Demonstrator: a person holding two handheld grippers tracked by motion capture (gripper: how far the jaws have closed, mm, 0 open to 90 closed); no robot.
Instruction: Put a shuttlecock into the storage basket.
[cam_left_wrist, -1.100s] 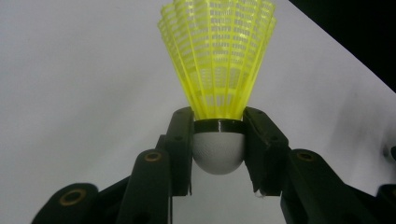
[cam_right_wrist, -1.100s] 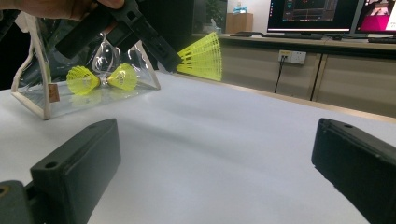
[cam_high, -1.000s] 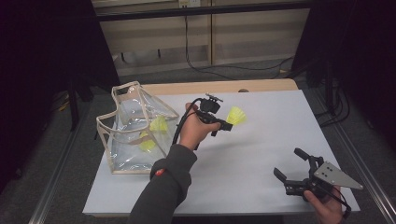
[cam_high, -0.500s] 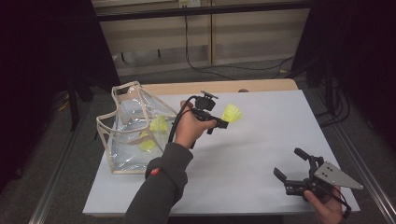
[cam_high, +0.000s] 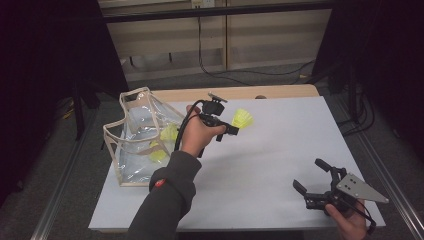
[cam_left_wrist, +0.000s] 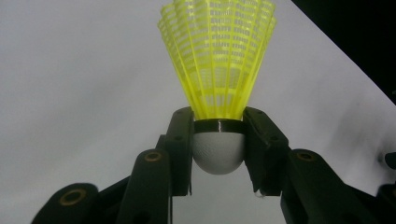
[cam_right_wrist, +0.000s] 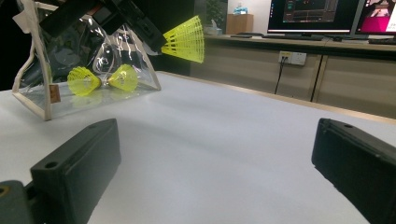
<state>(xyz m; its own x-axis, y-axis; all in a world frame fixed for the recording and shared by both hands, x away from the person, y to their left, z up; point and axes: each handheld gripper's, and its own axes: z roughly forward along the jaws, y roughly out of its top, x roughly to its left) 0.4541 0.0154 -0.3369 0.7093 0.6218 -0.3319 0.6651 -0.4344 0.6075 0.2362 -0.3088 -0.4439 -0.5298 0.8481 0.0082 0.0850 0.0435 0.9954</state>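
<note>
nearest to us, our right gripper (cam_high: 312, 186) rests low over the white table (cam_high: 280, 150), well apart from the clear bag (cam_high: 137, 137) and on the far side of the table from it. its jaws stand wide apart with nothing between them, and from its own view the bag lies ahead and to the left.

farther in, just beside the bag, our left gripper (cam_high: 231, 129) is clamped on the yellow shuttlecock (cam_high: 243, 119). the jaws pinch the white rounded cork (cam_left_wrist: 218, 149) at the dark band, and the skirt (cam_left_wrist: 217, 56) fans straight out beyond the tips, so the long axis runs along the gripper. the shuttlecock is held in the air above the table, its skirt pointing away from the bag.

that is the relation we judge the next move turns on: the bag's open top lies behind the left hand (cam_high: 197, 137), which is by far the nearer one, so the gripper would have to swing back toward the bag and tip the cork down into it.

farthest, inside the bag, two more yellow shuttlecocks (cam_right_wrist: 102, 79) lie on their sides. the bag is glossy, crinkled see-through plastic with pale fabric edging (cam_high: 112, 150); the skirts are stiff plastic mesh, the cork finely dimpled.
</note>
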